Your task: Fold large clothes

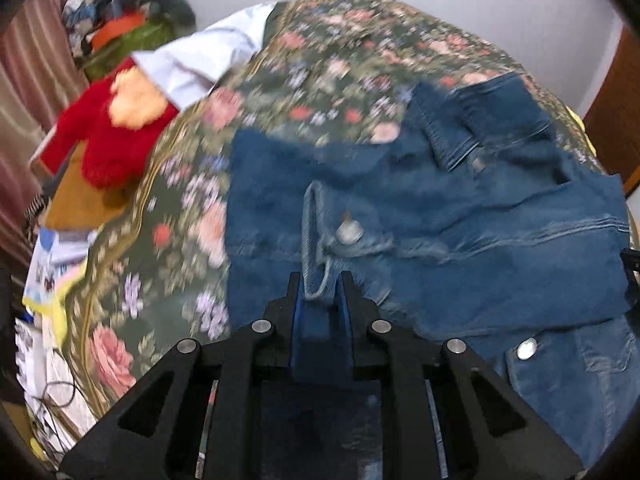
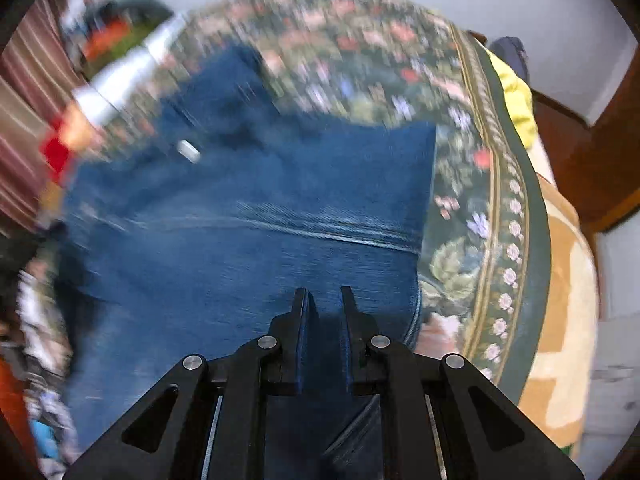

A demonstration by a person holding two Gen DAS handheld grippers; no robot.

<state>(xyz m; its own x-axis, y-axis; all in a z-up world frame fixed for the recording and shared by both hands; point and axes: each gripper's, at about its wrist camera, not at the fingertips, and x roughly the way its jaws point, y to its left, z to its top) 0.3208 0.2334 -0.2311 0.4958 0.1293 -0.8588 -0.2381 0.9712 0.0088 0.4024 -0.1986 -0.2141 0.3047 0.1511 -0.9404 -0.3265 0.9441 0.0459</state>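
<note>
- Now the left claw (image 1: 321, 286) is nearly closed, and it pinches a pale, thick seam edge of the denim jacket (image 1: 420, 216).
- The right claw (image 2: 323, 300) is narrow too, with blue cloth between its two fingers, so it looks like it holds the jacket as well, though that view is blurry.
- The jacket lies on a bed, spread out just ahead of both claws and touching them.
- Under the jacket is a flowery bedspread (image 1: 160, 216), dark green with pink roses.
- Seen from the left claw, most of the jacket stretches ahead and to the right, and a cuffed sleeve (image 1: 480, 120) lies far ahead on the right.
- Seen from the right claw, the cloth runs ahead and to the left, and its straight edge (image 2: 430, 184) is ahead and just to the right.
- So I think the jacket's long side runs from one claw to the other, and both are equally near it.
- My guess is that the next move is to lift this near edge and carry it forward over the rest.
- The denim looks thick and stiff, with raised stitch lines and a round shiny metal button (image 1: 350, 232) just ahead of the left claw.
- A fuzzy red soft toy (image 1: 108, 144) sits far off to the left, past the bedspread.
</note>
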